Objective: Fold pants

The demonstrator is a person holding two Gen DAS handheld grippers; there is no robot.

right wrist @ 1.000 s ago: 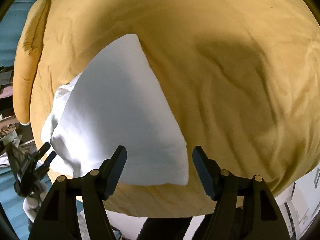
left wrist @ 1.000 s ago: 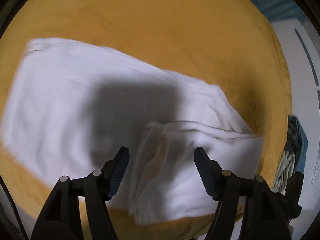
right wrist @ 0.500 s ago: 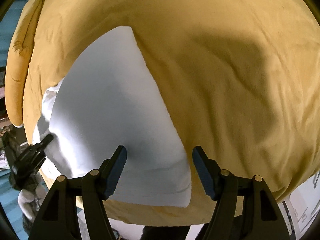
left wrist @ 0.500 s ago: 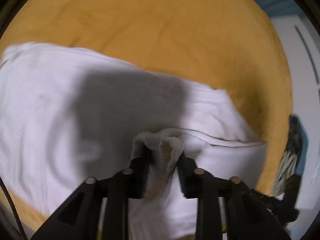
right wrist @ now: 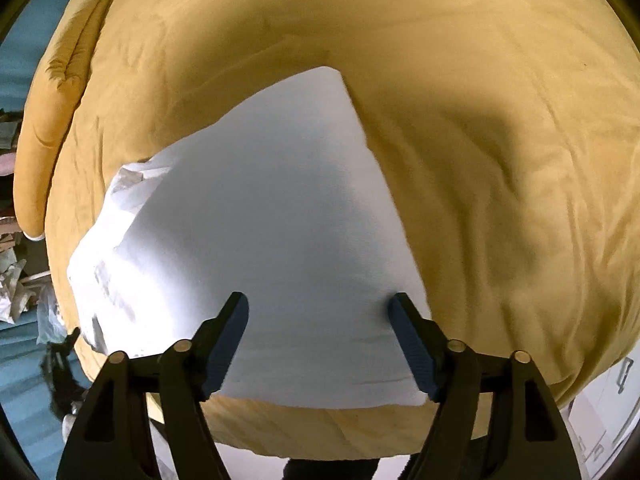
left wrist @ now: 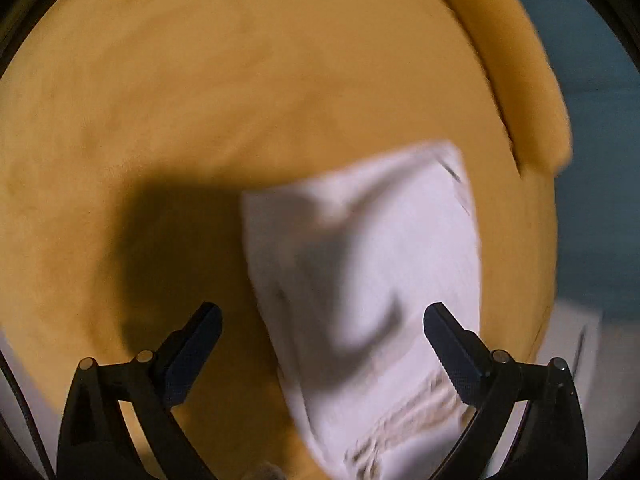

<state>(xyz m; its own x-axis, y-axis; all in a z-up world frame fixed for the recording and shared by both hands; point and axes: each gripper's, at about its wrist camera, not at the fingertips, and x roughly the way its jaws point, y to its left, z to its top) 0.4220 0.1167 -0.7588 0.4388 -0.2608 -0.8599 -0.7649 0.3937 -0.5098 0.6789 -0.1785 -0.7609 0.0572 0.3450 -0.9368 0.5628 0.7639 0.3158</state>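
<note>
Letting go, my left hand-held gripper (left wrist: 322,342) is opening off the white pants (left wrist: 372,280) it pinched a moment ago, fold laid; the right hand-held gripper (right wrist: 318,330) hovers spread, opening too.

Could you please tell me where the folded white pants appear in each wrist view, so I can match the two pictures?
Left wrist view: the white pants run from centre to lower right, blurred.
Right wrist view: the white pants fill the centre and lower left.
Shared landmark: the mustard-yellow cover beneath them, with its rolled edge.
</note>
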